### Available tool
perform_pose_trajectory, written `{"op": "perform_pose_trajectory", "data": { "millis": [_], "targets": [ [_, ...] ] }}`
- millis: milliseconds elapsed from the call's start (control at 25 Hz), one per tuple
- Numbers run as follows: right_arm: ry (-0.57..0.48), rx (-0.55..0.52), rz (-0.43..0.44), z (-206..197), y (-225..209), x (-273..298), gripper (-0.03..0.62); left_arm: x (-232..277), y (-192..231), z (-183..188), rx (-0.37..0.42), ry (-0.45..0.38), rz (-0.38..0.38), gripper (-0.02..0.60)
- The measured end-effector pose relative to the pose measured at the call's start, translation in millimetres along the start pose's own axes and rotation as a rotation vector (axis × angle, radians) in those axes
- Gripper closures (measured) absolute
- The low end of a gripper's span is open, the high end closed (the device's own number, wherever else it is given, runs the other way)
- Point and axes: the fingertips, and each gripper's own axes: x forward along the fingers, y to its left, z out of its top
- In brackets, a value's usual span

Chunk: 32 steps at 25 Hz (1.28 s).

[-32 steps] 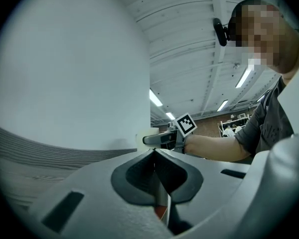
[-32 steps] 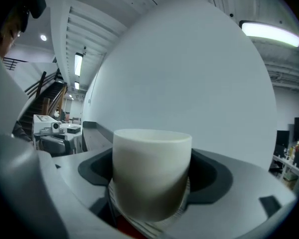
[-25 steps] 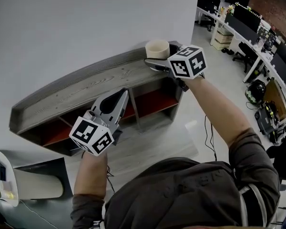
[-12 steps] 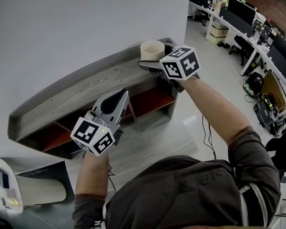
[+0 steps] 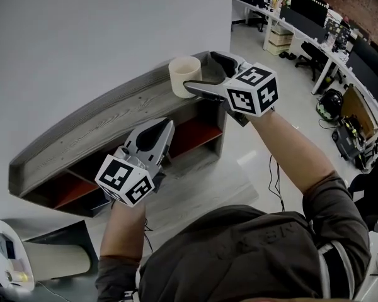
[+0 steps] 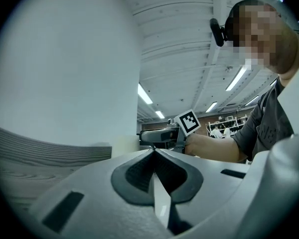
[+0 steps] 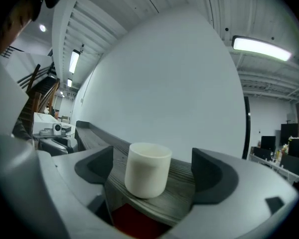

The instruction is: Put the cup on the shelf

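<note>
The cup (image 7: 147, 170) stands upright on the shelf (image 5: 101, 128) top, near its right end, upper centre of the head view.

Right gripper (image 5: 200, 74): jaws wide apart, flanking the cup, apparently clear of it, holding nothing.

Left gripper (image 5: 159, 132): jaws together, empty, farther away.

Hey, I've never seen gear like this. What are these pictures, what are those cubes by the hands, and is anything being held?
A person holds a two-jaw tool in each hand; the marker cubes are part of the tools. One picture looks down from a head camera. The other two come from cameras on each tool, looking along its jaws. A grey wooden shelf stands against a white wall, with a white cup on its top. The right gripper has its jaws apart on either side of the cup, not touching it. The left gripper is shut and empty.
</note>
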Motion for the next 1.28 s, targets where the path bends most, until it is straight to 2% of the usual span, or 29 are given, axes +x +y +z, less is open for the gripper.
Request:
{"op": "perform_pose_trajectory", "data": {
  "millis": [160, 320, 520, 720, 1040, 1280],
  "targets": [
    [-0.03, 0.031, -0.033, 3, -14, -49, 0.125, 27, -23, -1, -0.002, 0.009, -0.078, 0.586],
    [-0.054, 0.045, -0.065, -2, -30, -94, 0.167, 58, -43, -10, -0.015, 0.014, -0.145, 0.586],
    [-0.064, 0.068, -0.191, -13, -57, -175, 0.217, 107, -86, -14, -0.028, 0.016, -0.293, 0.586],
    [-0.051, 0.089, -0.314, -37, -74, -271, 0.289, 159, -149, -20, -0.047, 0.005, -0.438, 0.586],
    [-0.022, 0.143, -0.567, -84, -73, -456, 0.441, 235, -293, -34, -0.063, -0.004, -0.7, 0.586],
    [-0.001, 0.177, -0.777, -118, -44, -598, 0.536, 266, -419, -51, -0.085, -0.006, -0.896, 0.586]
  ]
}}
